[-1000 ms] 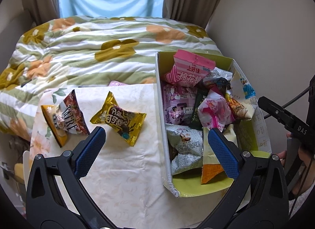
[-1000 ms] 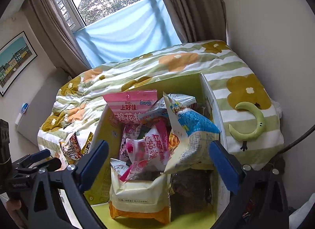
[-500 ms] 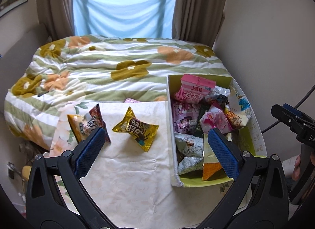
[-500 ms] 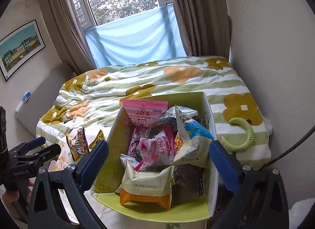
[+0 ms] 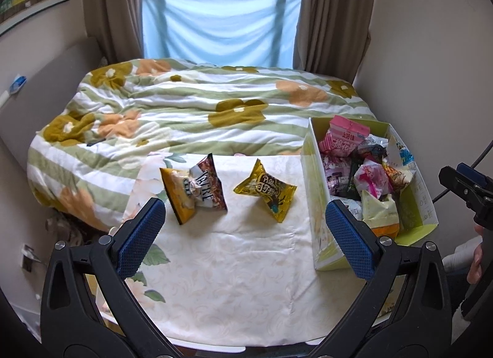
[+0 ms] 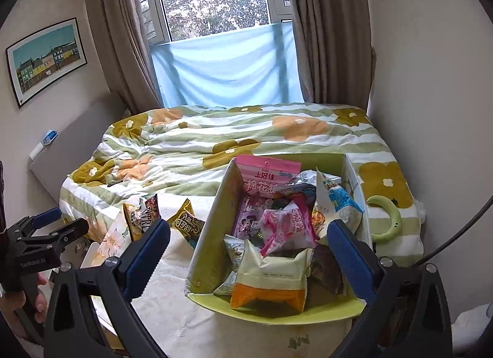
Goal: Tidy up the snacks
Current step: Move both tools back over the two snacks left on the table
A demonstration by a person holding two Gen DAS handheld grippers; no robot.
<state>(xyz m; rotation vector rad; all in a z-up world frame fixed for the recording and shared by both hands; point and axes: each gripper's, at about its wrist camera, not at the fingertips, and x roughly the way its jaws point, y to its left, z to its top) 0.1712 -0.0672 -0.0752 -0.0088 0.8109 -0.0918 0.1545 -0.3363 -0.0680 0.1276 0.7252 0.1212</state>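
Snacks fill the box (image 6: 212,228) on my desk (image 5: 234,281); two packets (image 5: 194,191) (image 5: 266,193) lie beside it. My left gripper (image 5: 243,235) and right gripper (image 6: 249,253) hang released, grasping nothing.

Bare tablecloth (image 5: 234,281) lies open ahead of the left gripper (image 5: 245,239). Two packets (image 5: 194,191) (image 5: 266,193) stand farther on; the box wall (image 5: 311,179) bounds the right. Box (image 6: 212,235) interior crowded.

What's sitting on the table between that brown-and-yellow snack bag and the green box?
One gold snack packet lies on the cloth between the brown-and-yellow bag and the green box, touching neither. The left wrist view shows it best.
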